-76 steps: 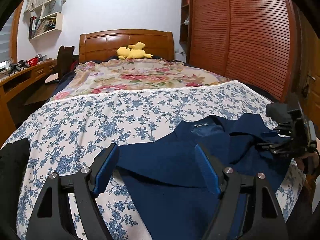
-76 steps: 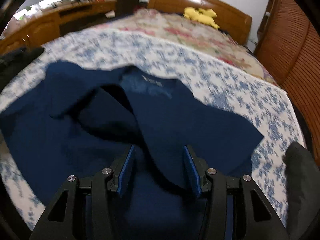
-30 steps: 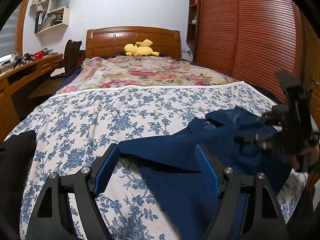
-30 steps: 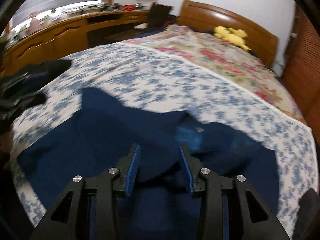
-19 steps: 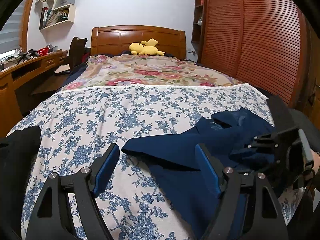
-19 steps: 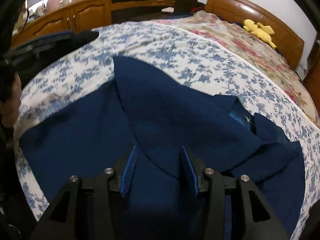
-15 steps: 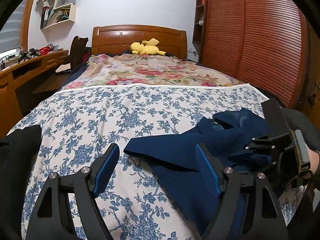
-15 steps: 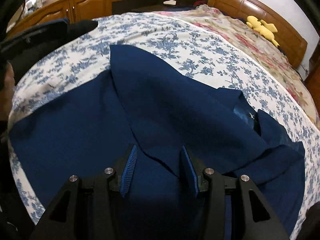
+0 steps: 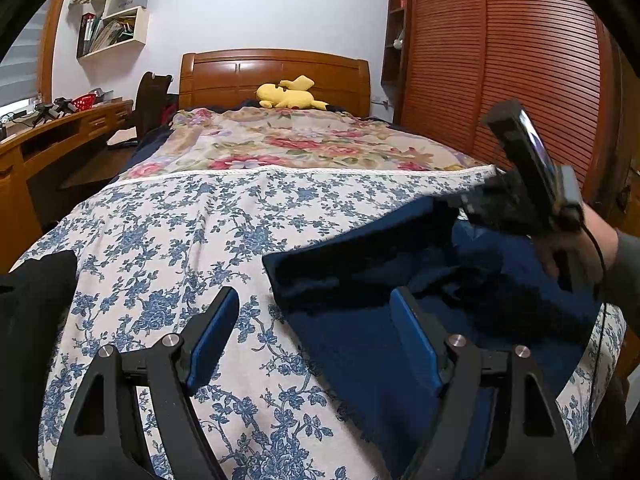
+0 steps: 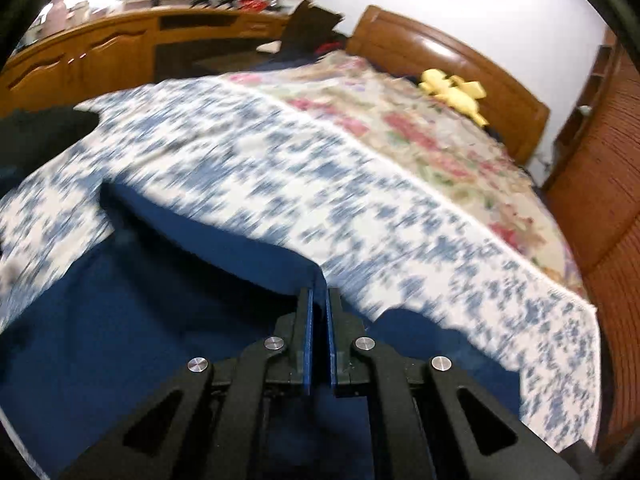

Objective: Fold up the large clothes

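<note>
Two claws work over a bed [image 9: 160, 216] covered in a blue-flowered sheet. The navy garment [image 9: 360, 344] lies on the near right part of that sheet, partly folded, with one flap raised off the rest. The right claw [image 10: 318, 308] has just clamped shut, and a fold of the navy cloth is pinched between its blue pads [image 10: 307, 344]; the edge of the flap rises to its tips. In the left wrist view this claw [image 9: 460, 204] shows at the right, blurred, gripped by a hand [image 9: 576, 240], holding the flap's far edge above the sheet. The left claw [image 9: 316, 324] is released, its jaws spread wide near the garment's left edge, clasping nothing. A yellow plush toy [image 9: 290, 94] rests by the headboard at the far end.
</note>
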`<state>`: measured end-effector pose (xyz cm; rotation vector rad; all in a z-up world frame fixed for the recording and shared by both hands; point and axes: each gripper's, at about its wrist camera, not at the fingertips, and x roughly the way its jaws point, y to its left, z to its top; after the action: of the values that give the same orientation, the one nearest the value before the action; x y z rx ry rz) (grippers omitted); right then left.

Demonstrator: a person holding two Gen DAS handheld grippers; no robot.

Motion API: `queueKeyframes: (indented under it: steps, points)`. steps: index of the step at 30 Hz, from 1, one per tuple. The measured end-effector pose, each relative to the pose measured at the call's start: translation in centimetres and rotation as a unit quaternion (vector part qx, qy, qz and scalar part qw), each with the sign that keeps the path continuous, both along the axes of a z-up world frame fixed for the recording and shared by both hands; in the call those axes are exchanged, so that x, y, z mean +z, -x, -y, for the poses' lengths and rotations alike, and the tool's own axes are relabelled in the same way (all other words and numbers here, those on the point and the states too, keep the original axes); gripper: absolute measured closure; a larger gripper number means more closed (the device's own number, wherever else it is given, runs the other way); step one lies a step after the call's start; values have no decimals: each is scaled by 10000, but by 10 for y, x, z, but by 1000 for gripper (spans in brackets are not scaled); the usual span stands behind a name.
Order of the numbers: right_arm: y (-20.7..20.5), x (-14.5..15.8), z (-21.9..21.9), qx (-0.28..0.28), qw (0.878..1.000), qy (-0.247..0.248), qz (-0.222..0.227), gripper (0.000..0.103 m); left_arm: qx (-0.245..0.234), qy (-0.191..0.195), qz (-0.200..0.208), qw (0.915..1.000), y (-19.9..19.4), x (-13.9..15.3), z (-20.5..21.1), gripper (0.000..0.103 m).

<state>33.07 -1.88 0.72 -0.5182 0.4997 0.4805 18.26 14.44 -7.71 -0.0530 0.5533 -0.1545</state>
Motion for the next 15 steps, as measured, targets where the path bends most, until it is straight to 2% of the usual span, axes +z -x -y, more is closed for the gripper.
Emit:
queueKeyframes:
  steps: [2, 7, 15]
  points:
    - [-8, 8, -2, -216, 9997, -69, 122, 96, -24, -17, -15, 10000, 0, -1, 1, 25]
    - [-6, 8, -2, -463, 9980, -381, 186, 66, -50, -35, -49, 10000, -2, -4, 3, 25]
    - [0, -27, -5, 254, 9976, -330, -559, 62, -52, -28, -55, 10000, -2, -3, 3, 25]
